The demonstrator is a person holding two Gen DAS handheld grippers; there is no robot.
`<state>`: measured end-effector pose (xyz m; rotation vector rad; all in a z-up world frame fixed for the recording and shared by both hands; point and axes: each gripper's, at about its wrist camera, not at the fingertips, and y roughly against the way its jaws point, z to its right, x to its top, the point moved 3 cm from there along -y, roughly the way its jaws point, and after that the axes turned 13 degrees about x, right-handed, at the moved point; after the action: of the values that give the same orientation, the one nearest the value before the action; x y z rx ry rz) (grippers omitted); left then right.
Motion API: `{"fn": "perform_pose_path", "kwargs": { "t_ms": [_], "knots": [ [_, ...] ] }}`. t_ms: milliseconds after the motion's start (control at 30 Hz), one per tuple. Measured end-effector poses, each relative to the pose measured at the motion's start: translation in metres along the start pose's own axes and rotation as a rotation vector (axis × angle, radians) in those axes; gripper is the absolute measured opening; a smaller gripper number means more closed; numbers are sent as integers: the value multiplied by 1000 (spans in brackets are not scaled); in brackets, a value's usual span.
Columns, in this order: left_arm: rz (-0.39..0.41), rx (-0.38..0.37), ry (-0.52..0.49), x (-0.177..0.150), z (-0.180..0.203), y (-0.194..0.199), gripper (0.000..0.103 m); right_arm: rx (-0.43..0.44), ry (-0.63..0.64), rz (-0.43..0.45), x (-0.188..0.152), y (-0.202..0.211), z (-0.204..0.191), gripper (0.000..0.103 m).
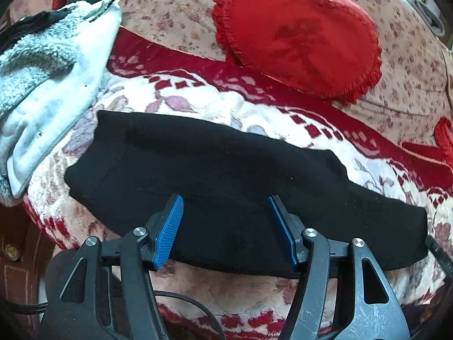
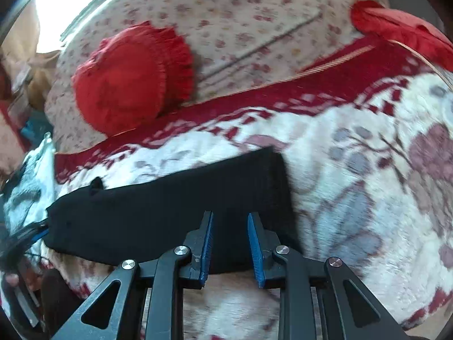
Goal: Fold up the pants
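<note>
Black pants (image 1: 215, 175) lie folded into a long flat strip across a red and white floral blanket (image 1: 215, 99). My left gripper (image 1: 225, 201) is open, its blue pads over the strip's near edge, holding nothing. In the right wrist view the same black pants (image 2: 175, 206) run from lower left to a squared end at centre. My right gripper (image 2: 230, 218) is open with a narrower gap, its blue pads over the pants' near edge close to that end, holding nothing.
A red heart-shaped frilled cushion (image 1: 300, 34) leans on a floral backrest (image 1: 175, 8) behind the blanket. A grey and white fleece garment (image 1: 48, 79) lies at the left. A second red cushion (image 2: 402, 31) sits at the right. A black cable (image 1: 184, 300) hangs below the left gripper.
</note>
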<state>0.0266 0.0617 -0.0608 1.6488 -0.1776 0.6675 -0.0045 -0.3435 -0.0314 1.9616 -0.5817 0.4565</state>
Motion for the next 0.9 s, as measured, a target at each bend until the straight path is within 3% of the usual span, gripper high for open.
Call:
{"fn": "perform_pose_path", "kwargs": {
  "t_ms": [300,433,500,767,900],
  "knots": [
    [-12,30,-47,-5,13,-15,61,48,143,-88,-4,-47,-52,24],
    [-21,42,-61,-8,16,-22,61,25,161,-122,-9,-67,-51,25],
    [-15,52,-82,-9,20,-23,67,12,154,-119,-10,-70,-45,25],
    [-32,54,-113,-14,25,-25,78,-6,139,-100,-8,-49,-31,28],
    [-50,66,-132,-15,29,-18,79,-36,103,-64,-12,-24,-9,29]
  ]
}}
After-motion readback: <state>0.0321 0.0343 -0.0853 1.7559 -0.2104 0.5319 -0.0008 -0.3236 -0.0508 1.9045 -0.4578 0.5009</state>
